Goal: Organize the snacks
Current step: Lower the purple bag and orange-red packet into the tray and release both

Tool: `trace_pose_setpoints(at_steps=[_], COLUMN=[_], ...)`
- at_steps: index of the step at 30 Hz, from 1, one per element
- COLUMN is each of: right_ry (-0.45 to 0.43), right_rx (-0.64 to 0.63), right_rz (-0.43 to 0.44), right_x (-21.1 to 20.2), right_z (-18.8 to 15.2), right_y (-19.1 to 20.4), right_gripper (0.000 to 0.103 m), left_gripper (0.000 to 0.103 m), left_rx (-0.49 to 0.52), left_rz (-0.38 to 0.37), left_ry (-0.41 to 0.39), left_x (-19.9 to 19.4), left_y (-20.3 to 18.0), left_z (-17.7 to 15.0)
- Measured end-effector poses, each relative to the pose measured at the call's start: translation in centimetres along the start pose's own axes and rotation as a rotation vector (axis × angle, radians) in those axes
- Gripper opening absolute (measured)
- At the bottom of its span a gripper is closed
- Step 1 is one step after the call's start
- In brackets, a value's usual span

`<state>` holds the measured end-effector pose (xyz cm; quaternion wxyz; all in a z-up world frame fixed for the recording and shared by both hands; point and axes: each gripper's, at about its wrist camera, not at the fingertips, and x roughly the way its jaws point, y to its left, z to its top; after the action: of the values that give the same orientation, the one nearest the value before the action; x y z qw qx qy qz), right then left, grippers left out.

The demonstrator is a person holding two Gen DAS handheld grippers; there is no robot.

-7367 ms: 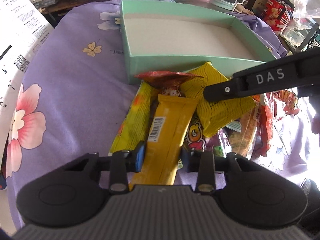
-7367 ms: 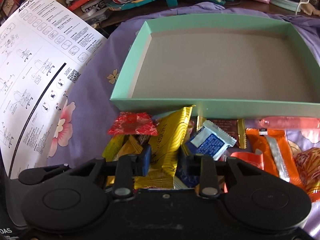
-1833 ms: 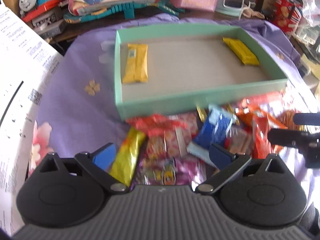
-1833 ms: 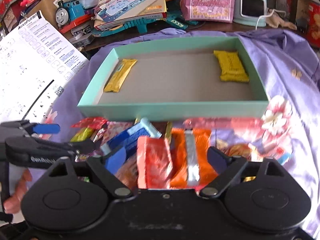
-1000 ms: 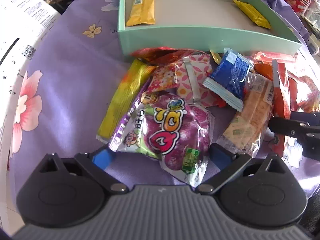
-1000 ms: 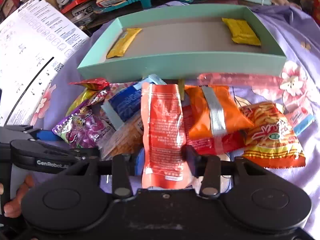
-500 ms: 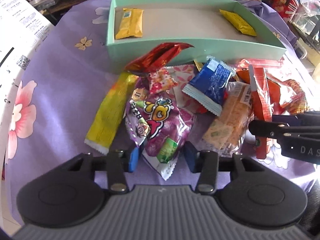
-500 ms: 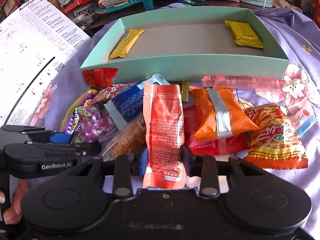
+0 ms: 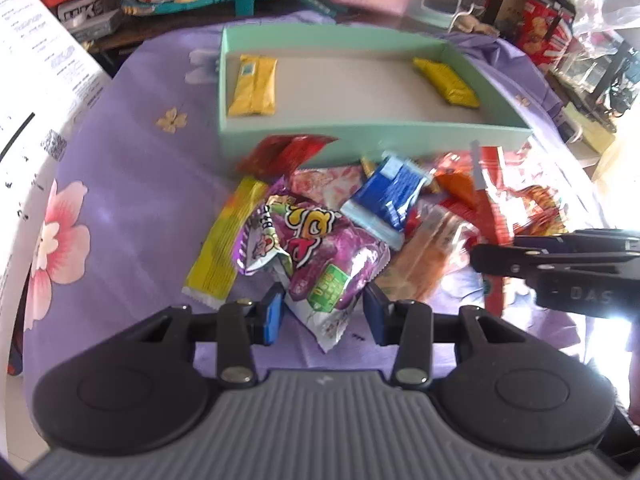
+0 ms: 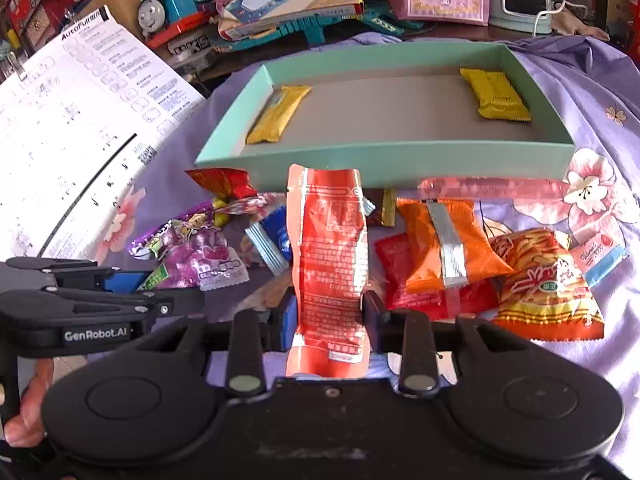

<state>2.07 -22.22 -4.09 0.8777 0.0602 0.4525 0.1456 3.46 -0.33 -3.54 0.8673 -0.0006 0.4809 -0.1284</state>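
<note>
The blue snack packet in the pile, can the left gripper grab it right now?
Probably not yet: the left gripper has its fingers closing on the purple candy bag. The blue snack packet lies uncovered just beyond, so it looks reachable afterwards.

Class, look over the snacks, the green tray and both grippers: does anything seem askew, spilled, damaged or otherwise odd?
Nothing looks torn or spilled. The loose heap of packets lies jumbled on the purple flowered cloth, while the mint-green cardboard tray holds only two yellow packets at opposite ends. The red foil packet leans crookedly against the tray's front wall.

Black grippers (image 9: 324, 316) (blue-padded jaws).
</note>
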Motion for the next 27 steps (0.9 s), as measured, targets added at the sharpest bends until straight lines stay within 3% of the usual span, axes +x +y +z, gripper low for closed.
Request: trace_pose_setpoints(at_steps=[13, 21, 27], right_ry=[-0.077, -0.124, -0.118], right_rx=[0.034, 0.047, 0.059], right_rz=[0.02, -0.001, -0.047], right_x=[-2.9, -3.8, -2.0], right_z=[3.1, 6.3, 10.9], right_y=[-1.1, -2.7, -5.1], right_gripper=[0.033, 0.033, 0.033], left_gripper=[0.041, 0.041, 0.041], left_rx=[0.01, 0.002, 0.046], left_rz=[-0.055, -0.047, -0.018], left_ry=[-0.147, -0.189, -0.167], left_x=[-4.6, -4.1, -0.6], left_y=[-1.1, -0.1, 0.0], left_z=[4.2, 8.8, 13.2])
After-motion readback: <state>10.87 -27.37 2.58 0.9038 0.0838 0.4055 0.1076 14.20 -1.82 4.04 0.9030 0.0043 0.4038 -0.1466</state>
